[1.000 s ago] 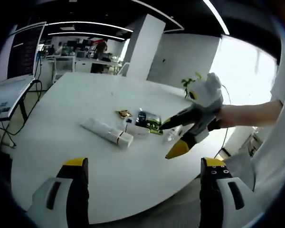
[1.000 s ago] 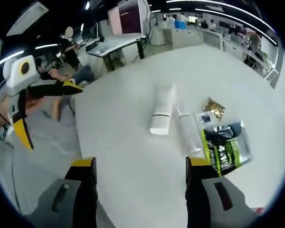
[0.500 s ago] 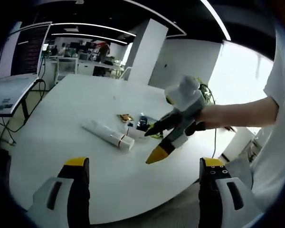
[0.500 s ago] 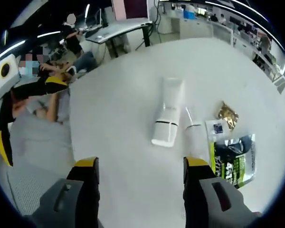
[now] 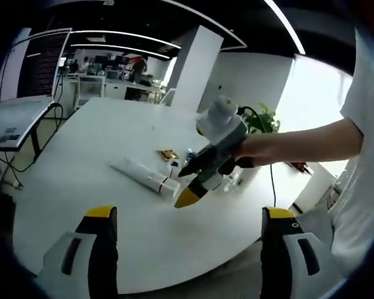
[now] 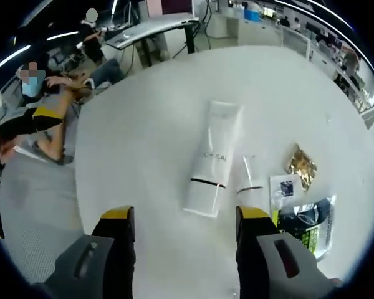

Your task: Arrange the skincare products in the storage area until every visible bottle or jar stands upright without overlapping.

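Two white tubes lie flat side by side on the white round table (image 6: 143, 106): a large tube (image 6: 213, 159) with its cap toward me and a slimmer tube (image 6: 248, 174) to its right. My right gripper (image 6: 184, 215) hovers open just short of the large tube's cap, holding nothing. From the left gripper view it (image 5: 187, 185) hangs over the near end of the tubes (image 5: 143, 174), held by a person's hand. My left gripper (image 5: 188, 213) stays open and empty at the table's near edge, well back from the tubes.
A gold wrapper (image 6: 301, 167), a white sachet (image 6: 285, 190) and a black-and-green pouch (image 6: 308, 224) lie right of the tubes. A yellow-tipped finger of my left gripper (image 6: 47, 113) shows at the left edge. People sit at desks beyond the table.
My right gripper has moved in over the table toward the tubes, which now look larger and closer between its jaws. The left gripper has hardly moved.
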